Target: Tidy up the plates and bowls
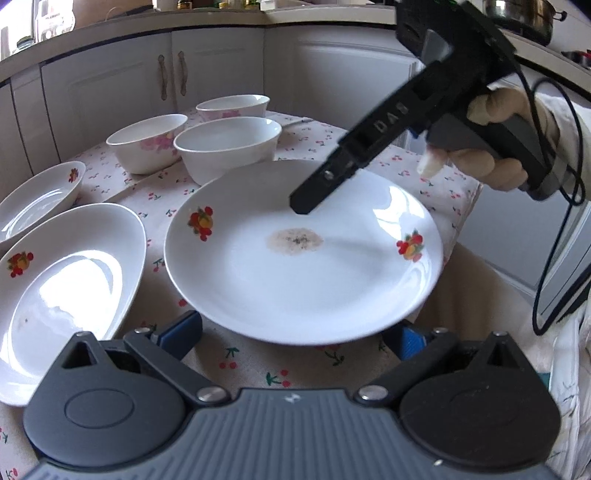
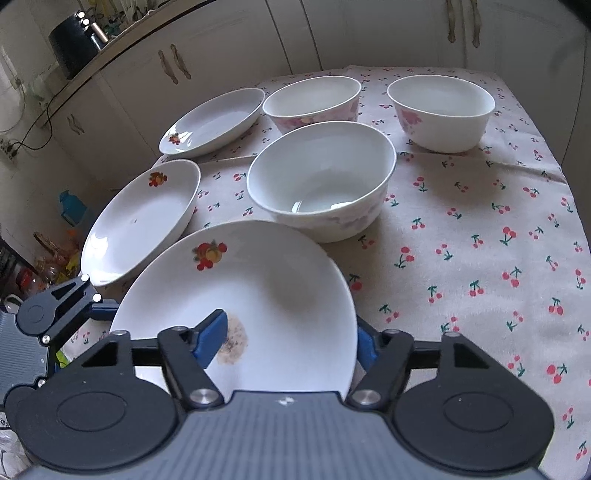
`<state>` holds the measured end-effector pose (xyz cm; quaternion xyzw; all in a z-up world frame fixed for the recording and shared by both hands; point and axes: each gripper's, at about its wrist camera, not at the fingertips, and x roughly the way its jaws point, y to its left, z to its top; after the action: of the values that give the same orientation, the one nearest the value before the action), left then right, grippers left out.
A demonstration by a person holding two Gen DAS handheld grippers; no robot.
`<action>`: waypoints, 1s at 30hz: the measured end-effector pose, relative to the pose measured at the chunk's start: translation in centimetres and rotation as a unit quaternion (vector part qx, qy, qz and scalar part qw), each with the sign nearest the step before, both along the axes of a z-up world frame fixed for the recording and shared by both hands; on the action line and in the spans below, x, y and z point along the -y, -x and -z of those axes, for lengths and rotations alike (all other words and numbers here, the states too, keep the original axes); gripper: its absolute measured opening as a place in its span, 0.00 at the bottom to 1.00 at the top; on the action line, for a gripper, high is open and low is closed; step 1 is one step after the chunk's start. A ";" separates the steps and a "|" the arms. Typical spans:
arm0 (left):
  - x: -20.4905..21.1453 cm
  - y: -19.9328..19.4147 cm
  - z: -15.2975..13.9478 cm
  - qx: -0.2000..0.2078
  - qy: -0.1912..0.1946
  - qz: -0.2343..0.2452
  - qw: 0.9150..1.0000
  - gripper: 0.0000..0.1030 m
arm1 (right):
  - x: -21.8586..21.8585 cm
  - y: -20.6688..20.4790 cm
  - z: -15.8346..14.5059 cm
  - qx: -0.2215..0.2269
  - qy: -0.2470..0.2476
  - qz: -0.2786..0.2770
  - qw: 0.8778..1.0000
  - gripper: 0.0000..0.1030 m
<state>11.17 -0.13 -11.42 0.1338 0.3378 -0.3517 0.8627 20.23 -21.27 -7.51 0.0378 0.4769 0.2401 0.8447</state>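
We see the cherry-print tablecloth (image 2: 480,221), then the stained fruit-print plate (image 1: 303,266) near its edge, pinched at the rim by our right gripper (image 2: 284,343). Our left gripper (image 1: 291,332) stands wide beneath the plate's near rim, gripping nothing.

I'm working in a home kitchen: cream cabinet doors (image 2: 221,55), a steel pot (image 1: 524,14) on the worktop, cherry-print tablecloth (image 2: 480,221).

On your worktop (image 2: 480,221), the nearest plate (image 2: 258,295) sits in front; two more plates (image 2: 140,225) (image 2: 214,123) trail away far-left, and three bowls (image 2: 321,181) (image 2: 312,101) (image 2: 441,110) stand behind it.
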 end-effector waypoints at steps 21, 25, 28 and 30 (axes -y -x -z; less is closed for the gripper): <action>0.7 -0.2 -0.1 0.003 -0.010 0.012 1.000 0.99 | 0.2 -1.6 -0.3 -0.035 -0.020 -0.014 0.999 0.72; 0.7 0.0 -0.4 0.006 -0.009 0.012 1.000 0.99 | 0.0 -1.4 -0.6 -0.030 -0.016 -0.016 0.999 0.72; 0.5 0.2 -0.8 0.008 -0.007 0.012 1.000 0.99 | 0.0 -1.3 -0.9 -0.029 -0.016 -0.015 0.999 0.72; 0.4 0.3 -1.3 0.009 -0.006 0.012 1.000 0.99 | 0.0 -1.1 -1.3 -0.026 -0.017 -0.015 0.999 0.72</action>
<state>10.86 -0.52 -10.16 0.1465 0.3302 -0.3588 0.8607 21.37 -21.25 -6.20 0.0515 0.4954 0.2594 0.8274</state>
